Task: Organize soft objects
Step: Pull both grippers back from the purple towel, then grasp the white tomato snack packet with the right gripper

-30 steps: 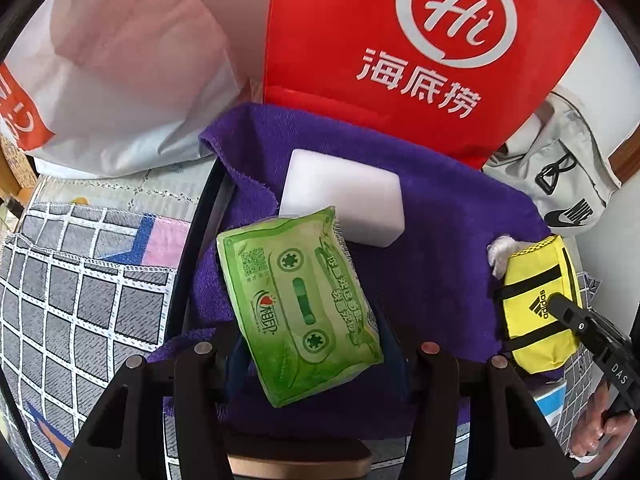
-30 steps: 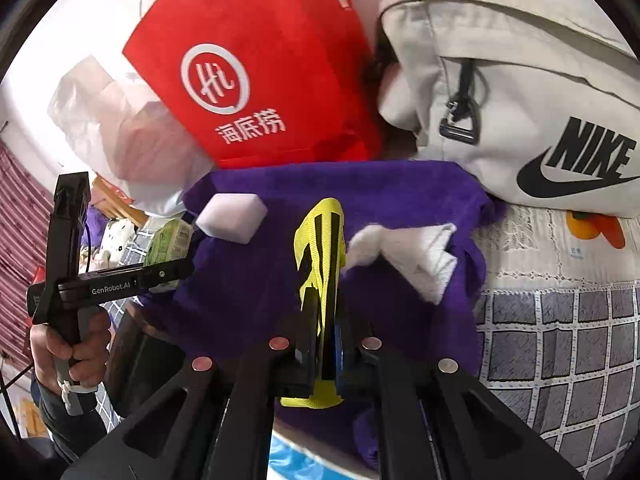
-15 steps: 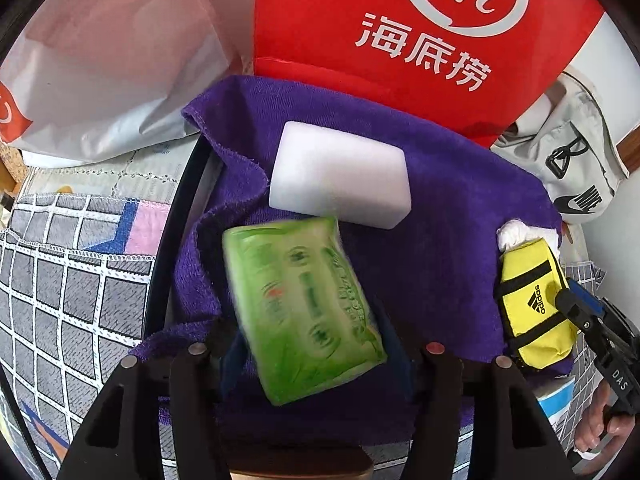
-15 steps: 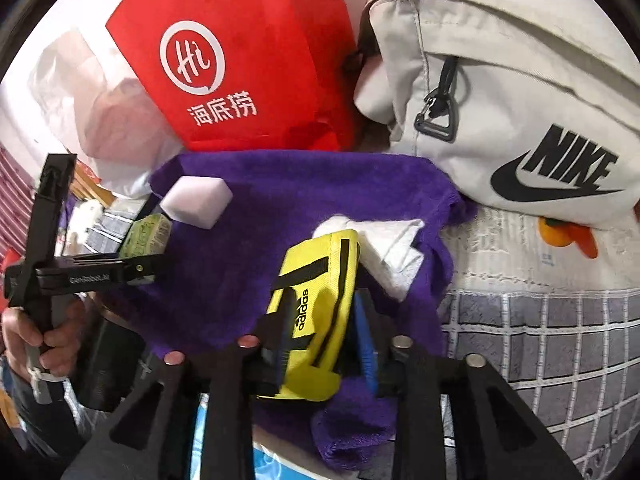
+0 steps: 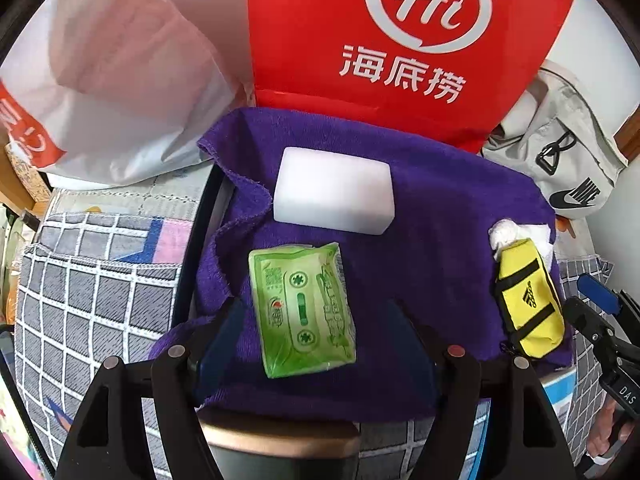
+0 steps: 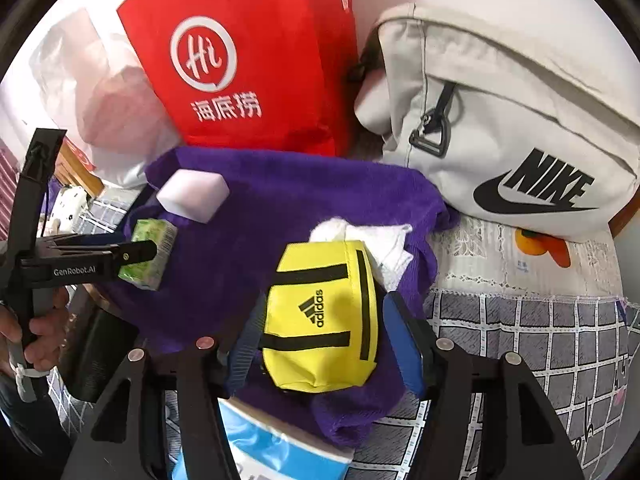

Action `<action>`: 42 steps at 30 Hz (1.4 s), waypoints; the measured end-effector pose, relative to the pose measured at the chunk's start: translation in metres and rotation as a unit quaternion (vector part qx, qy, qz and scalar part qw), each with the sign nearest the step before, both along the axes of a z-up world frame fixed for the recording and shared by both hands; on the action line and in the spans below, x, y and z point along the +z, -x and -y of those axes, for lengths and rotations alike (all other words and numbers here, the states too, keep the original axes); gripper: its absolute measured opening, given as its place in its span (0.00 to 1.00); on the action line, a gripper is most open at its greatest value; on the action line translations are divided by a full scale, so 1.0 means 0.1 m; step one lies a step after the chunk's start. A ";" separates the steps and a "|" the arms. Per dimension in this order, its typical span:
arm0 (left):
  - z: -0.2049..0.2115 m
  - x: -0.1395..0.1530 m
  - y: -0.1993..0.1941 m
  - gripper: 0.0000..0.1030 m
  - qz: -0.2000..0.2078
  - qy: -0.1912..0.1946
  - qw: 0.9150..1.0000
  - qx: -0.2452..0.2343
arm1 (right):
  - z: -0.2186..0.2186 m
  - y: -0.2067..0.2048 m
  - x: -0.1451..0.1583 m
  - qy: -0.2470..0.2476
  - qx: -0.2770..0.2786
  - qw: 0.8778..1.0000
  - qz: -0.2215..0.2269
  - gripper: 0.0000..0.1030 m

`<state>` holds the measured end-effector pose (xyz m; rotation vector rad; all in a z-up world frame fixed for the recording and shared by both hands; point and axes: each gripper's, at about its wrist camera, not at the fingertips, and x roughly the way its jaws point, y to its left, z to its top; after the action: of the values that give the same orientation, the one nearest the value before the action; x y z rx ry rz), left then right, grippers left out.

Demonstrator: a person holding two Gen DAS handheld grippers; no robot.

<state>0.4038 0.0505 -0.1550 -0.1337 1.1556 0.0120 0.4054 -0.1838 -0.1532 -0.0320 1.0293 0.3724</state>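
Note:
A green tissue pack (image 5: 302, 308) lies flat on the purple towel (image 5: 432, 248), between the spread fingers of my open left gripper (image 5: 316, 332). A white foam block (image 5: 334, 191) lies just beyond it. A yellow Adidas pouch (image 6: 322, 316) rests on the towel (image 6: 280, 200) between the spread fingers of my open right gripper (image 6: 326, 344), partly over a white cloth (image 6: 380, 240). The pouch also shows in the left wrist view (image 5: 528, 300), and the tissue pack (image 6: 150, 252) and the foam block (image 6: 192, 194) show in the right wrist view.
A red paper bag (image 5: 400, 48) and a white plastic bag (image 5: 120, 88) stand behind the towel. A grey Nike bag (image 6: 520, 140) lies at the right. Checked bedding (image 5: 80, 300) surrounds the towel. A blue-and-white pack (image 6: 280, 452) lies under the towel's near edge.
Both grippers have opened. The left one let the tissue pack down flat onto the towel. The right one released the yellow pouch, which turned from edge-on to lying flat.

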 end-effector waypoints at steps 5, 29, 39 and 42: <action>-0.01 0.17 0.25 0.71 0.017 0.001 1.000 0.000 | -0.03 0.15 0.11 0.007 -0.002 1.000 0.000 0.60; -0.49 0.60 1.93 0.71 0.073 0.009 0.997 0.027 | -0.44 2.11 0.61 -0.072 0.072 0.995 0.011 0.71; -0.58 0.38 2.44 0.71 0.076 0.021 0.996 0.028 | -0.95 2.75 0.15 -0.039 0.176 0.984 -0.006 0.71; -0.61 0.30 2.55 0.71 0.075 0.022 0.997 0.026 | -1.03 2.76 -0.05 -0.020 0.183 0.983 -0.010 0.72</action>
<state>0.1489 0.1119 -0.1248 -0.2012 1.0025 0.0225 0.1290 -0.0813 -0.1581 -0.1833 1.0348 0.7302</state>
